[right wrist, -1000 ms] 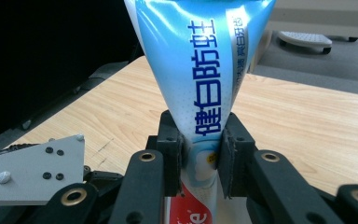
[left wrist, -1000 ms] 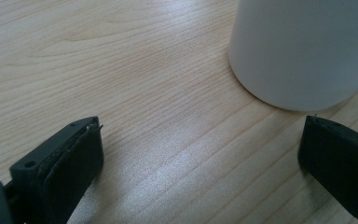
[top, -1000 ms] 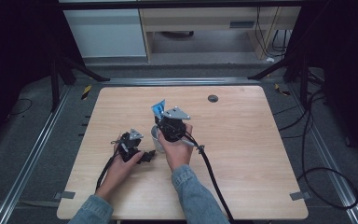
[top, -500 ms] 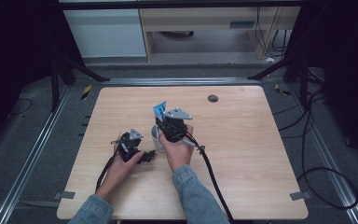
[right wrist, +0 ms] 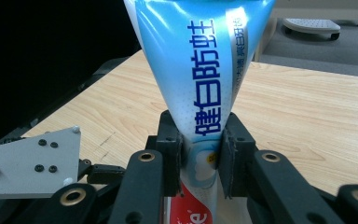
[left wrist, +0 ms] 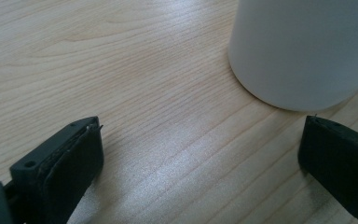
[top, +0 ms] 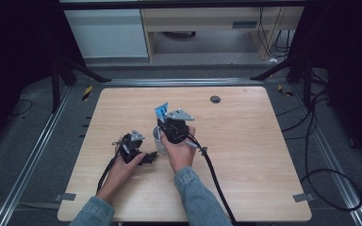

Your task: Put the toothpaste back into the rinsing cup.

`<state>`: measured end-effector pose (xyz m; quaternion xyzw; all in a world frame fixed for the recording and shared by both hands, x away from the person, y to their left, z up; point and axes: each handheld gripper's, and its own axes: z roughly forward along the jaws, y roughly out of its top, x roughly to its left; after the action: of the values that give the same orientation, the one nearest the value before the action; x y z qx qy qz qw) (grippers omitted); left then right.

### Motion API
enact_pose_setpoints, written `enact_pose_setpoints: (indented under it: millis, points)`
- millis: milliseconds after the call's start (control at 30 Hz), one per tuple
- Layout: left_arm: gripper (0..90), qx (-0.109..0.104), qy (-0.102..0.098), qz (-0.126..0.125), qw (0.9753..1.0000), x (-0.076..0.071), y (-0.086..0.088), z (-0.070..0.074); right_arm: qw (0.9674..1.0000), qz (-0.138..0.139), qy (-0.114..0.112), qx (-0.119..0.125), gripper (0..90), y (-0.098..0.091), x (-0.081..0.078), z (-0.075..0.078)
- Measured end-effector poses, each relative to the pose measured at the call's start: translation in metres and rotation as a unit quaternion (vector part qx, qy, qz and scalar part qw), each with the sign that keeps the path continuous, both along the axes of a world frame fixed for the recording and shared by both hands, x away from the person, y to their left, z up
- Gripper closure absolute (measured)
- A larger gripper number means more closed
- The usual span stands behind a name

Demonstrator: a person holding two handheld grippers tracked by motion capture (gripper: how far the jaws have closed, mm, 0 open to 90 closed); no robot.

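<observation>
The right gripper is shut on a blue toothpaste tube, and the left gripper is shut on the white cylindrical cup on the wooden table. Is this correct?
Not quite. In the left gripper view the left gripper is open, its jaws wide apart, the white cylindrical cup beyond them untouched on the wooden table. The right gripper is indeed shut on the blue toothpaste tube.

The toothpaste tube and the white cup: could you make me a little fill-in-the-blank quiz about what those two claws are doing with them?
1. The right claw is shut on a blue and white ____ tube.
2. The left claw stands ____, with nothing between its jaws.
3. The cup in front of the left claw is ____ in colour.
4. The cup stands on a ____ table.

Missing words: toothpaste; open; white; wooden
</observation>
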<state>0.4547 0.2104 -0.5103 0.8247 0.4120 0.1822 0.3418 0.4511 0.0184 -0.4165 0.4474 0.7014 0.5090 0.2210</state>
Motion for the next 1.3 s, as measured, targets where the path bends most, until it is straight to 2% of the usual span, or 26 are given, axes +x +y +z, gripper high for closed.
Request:
enact_pose_setpoints:
  millis: [500, 733, 1067, 1300]
  points:
    - [0.0, -0.001, 0.0, 0.001, 1.0, 0.0, 0.0, 0.0, 0.9999, -0.007, 0.01, 0.007, 70.5, -0.008, 0.005, 0.0]
    - [0.0, -0.001, 0.0, 0.001, 1.0, 0.0, 0.0, 0.0, 0.9999, -0.008, 0.014, -0.003, 67.9, -0.012, 0.006, 0.001]
    - [0.0, -0.001, 0.0, 0.001, 1.0, 0.0, 0.0, 0.0, 0.9996, -0.011, 0.006, -0.027, 62.9, -0.016, 0.006, 0.001]
    - [0.0, -0.001, -0.001, 0.001, 1.0, 0.0, 0.0, 0.0, 0.9994, -0.011, 0.002, -0.034, 60.3, -0.018, 0.005, 0.001]
